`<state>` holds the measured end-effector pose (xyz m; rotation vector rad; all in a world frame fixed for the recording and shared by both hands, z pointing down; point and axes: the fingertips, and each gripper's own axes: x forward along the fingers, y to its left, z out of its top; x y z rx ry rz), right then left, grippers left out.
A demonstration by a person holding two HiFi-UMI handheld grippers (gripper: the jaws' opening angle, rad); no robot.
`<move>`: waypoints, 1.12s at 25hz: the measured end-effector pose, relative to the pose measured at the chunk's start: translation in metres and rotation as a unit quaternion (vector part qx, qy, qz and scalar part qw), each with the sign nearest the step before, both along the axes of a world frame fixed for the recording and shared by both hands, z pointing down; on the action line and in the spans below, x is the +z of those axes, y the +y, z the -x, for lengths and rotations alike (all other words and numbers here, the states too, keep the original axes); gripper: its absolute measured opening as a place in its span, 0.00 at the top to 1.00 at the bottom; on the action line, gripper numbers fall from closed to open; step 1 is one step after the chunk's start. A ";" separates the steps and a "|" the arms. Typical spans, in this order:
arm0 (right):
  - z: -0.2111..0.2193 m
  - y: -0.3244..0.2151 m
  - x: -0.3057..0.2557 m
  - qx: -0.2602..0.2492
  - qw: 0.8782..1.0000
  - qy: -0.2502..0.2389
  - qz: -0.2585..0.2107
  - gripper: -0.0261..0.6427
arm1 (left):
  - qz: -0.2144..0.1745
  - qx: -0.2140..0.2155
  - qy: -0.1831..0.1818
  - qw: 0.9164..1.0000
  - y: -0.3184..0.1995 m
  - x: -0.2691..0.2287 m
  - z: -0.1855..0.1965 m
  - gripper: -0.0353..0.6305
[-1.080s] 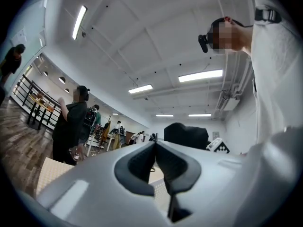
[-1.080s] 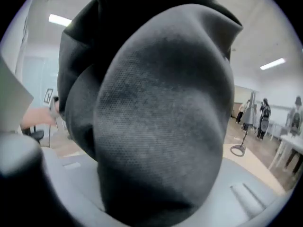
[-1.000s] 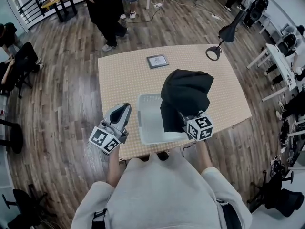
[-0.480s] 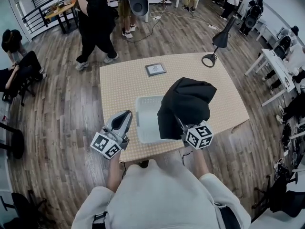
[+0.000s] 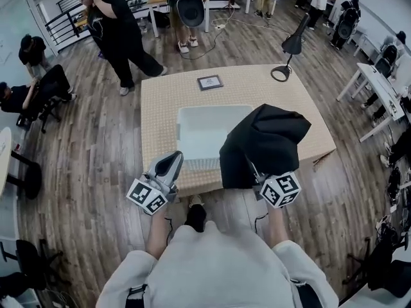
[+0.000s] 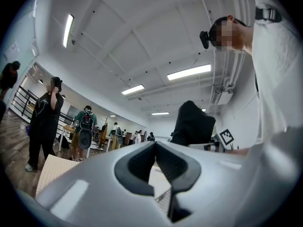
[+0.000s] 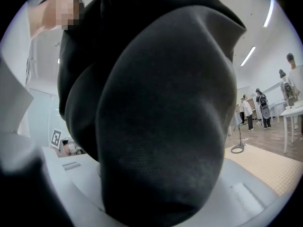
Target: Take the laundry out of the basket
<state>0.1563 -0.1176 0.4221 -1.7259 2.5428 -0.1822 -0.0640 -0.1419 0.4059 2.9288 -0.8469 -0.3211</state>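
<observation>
A black garment [image 5: 264,145] hangs bunched from my right gripper [image 5: 252,166], which is shut on it above the table's near right part. The cloth hides the fingertips, and it fills the right gripper view [image 7: 161,112]. The pale grey basket [image 5: 185,132] stands on the beige table [image 5: 160,108] left of the garment, and its inside looks bare. My left gripper [image 5: 173,157] hovers at the table's near edge, left of the basket, shut with nothing in it. In the left gripper view the left gripper [image 6: 155,146] has its pads together, with the garment [image 6: 193,123] beyond them.
A black desk lamp [image 5: 289,49] stands at the table's far right, and a small framed tablet [image 5: 210,82] lies at its far middle. People [image 5: 119,34] stand beyond the far left corner. Chairs [image 5: 45,92] sit at left, and white desks [image 5: 377,88] at right.
Both grippers have drawn back toward the table's near edge. The garment has come off the basket and now hangs to its right, so the whole basket shows.
</observation>
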 end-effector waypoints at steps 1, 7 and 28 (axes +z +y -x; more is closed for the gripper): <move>0.000 0.011 0.001 -0.002 1.000 0.001 0.000 0.74 | -0.001 -0.004 0.000 1.000 0.012 0.000 0.002 0.93; 0.009 0.067 0.015 -0.007 1.000 -0.017 0.012 0.74 | 0.001 -0.002 -0.007 1.000 0.063 -0.003 0.002 0.93; 0.084 0.159 0.033 0.004 0.999 -0.014 0.048 0.74 | 0.013 0.054 -0.026 0.998 0.137 -0.008 0.024 0.93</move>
